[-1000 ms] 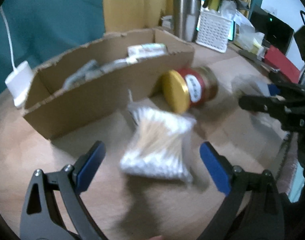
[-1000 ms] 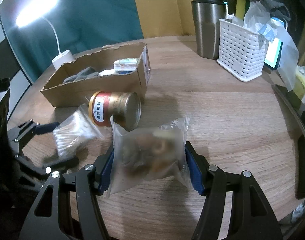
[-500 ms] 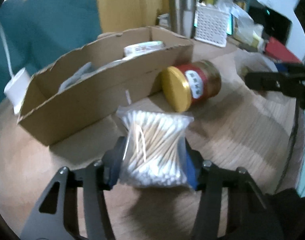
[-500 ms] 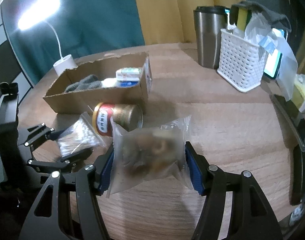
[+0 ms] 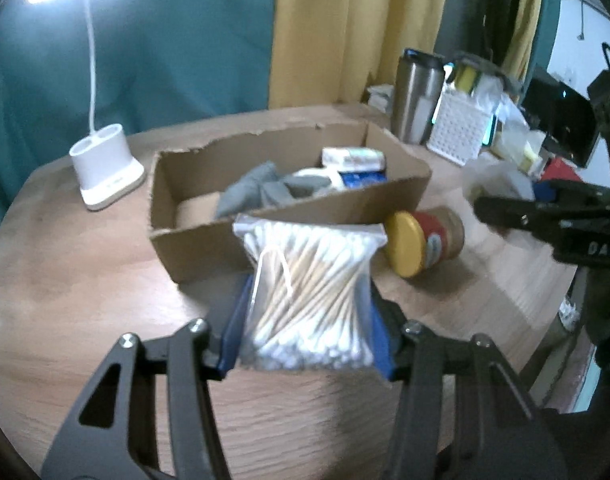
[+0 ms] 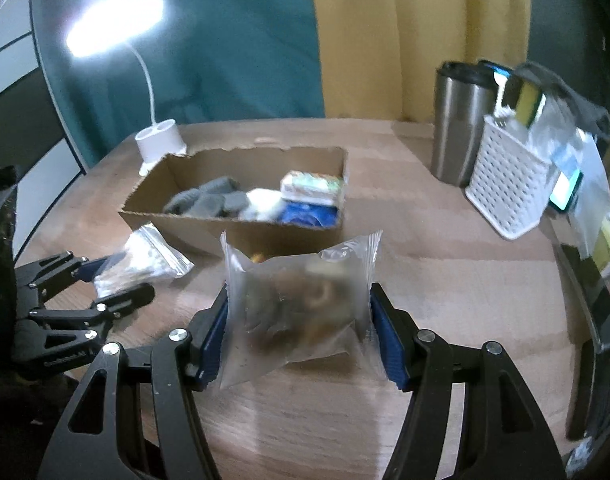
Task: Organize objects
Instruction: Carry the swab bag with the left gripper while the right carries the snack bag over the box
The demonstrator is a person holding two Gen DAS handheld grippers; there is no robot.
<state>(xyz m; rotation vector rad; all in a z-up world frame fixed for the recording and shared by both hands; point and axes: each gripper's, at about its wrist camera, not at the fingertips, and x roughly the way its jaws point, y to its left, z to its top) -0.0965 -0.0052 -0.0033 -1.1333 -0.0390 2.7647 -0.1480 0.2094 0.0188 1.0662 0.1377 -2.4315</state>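
My left gripper point(image 5: 309, 340) is shut on a clear bag of cotton swabs point(image 5: 311, 296) and holds it above the wooden table, just in front of the open cardboard box point(image 5: 289, 216). My right gripper point(image 6: 299, 336) is shut on a clear snack packet point(image 6: 301, 308), also lifted, in front of the same box point(image 6: 265, 236). The box holds grey cloth point(image 6: 209, 202), a white pack point(image 6: 311, 186) and a blue item point(image 6: 305, 214). A red-labelled jar with a yellow lid point(image 5: 423, 242) lies on its side right of the box.
A white lamp base point(image 5: 105, 168) stands left of the box. A steel tumbler point(image 6: 459, 120) and a white perforated basket point(image 6: 509, 184) stand at the back right, with clutter along the right table edge point(image 6: 585, 280).
My left gripper closed on the cotton swab bag and lifted it off the table. Both grippers rose with their bags, so the inside of the box now shows.
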